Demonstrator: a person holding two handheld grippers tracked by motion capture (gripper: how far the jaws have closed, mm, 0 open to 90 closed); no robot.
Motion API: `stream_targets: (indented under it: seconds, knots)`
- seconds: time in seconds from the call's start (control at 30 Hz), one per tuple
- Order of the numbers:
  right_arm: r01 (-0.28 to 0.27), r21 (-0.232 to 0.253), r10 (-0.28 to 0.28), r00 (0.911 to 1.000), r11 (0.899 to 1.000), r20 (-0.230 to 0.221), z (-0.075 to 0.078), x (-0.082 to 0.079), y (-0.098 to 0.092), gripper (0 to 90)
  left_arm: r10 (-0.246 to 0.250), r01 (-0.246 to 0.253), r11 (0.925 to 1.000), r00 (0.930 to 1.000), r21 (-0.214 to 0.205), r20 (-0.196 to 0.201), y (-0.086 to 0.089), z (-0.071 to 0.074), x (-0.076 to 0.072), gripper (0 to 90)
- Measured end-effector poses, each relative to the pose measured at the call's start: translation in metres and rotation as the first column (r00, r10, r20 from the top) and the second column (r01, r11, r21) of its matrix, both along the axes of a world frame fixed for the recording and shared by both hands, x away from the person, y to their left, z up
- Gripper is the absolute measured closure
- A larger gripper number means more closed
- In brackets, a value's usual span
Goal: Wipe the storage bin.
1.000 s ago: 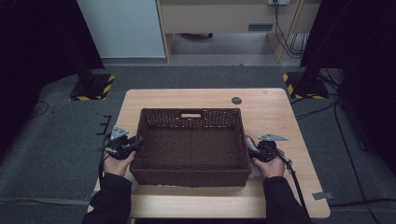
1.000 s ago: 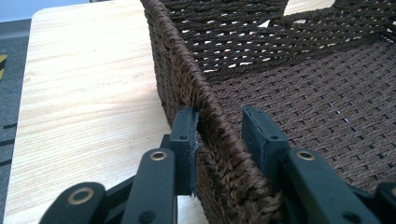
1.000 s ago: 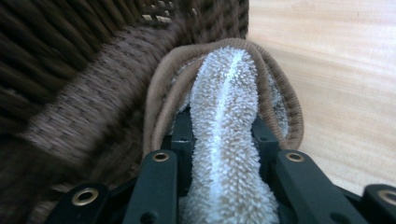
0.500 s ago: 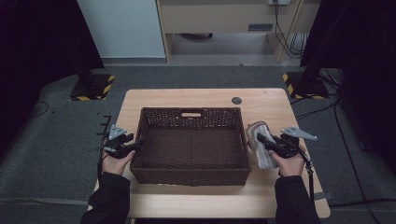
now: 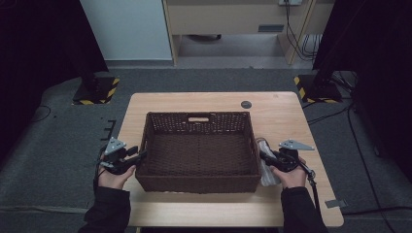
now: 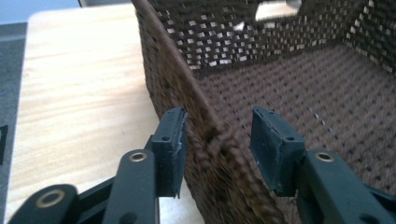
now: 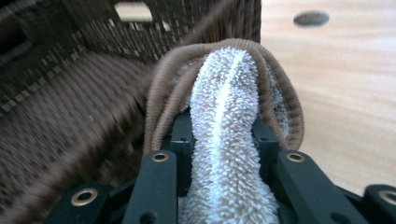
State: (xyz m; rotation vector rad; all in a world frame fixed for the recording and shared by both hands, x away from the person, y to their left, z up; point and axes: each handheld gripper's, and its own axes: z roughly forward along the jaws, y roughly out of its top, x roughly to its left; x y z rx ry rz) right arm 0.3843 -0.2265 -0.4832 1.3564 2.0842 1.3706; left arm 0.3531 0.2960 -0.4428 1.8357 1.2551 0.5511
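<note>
A: Where is the towel (image 7: 224, 126)?
B: Folded, pinched in the right gripper (image 7: 224, 140), just beside the wicker basket (image 5: 201, 184)'s right wall; a second ago no towel showed there.
A: And the left gripper (image 6: 217, 140)?
B: Straddling the left rim; jaws just closing, not pressing. Worktop (image 5: 286, 104) otherwise bare. Likely next: towel into basket.
</note>
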Motion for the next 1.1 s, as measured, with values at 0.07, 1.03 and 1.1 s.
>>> stream_targets:
  seconds: [0.07,1.03,1.1]
  knots:
    - [-0.006,-0.029,0.005,0.9995,1.0,-0.033,-0.009,0.001,0.004,69.9,-0.006,0.006,0.9993,0.9998,0.037,-0.019,-0.006,-0.004,0.0,57.7]
    - [-0.01,0.076,0.008,0.9998,0.997,0.021,0.009,-0.02,-0.009,69.9,0.045,-0.044,0.9989,0.9982,0.015,-0.04,-0.007,-0.009,0.012,67.7]
    - [-0.013,0.058,0.013,0.9999,0.998,0.011,0.005,-0.019,-0.008,69.9,0.041,-0.041,0.999,0.9983,0.02,-0.041,-0.006,-0.008,0.013,67.8]
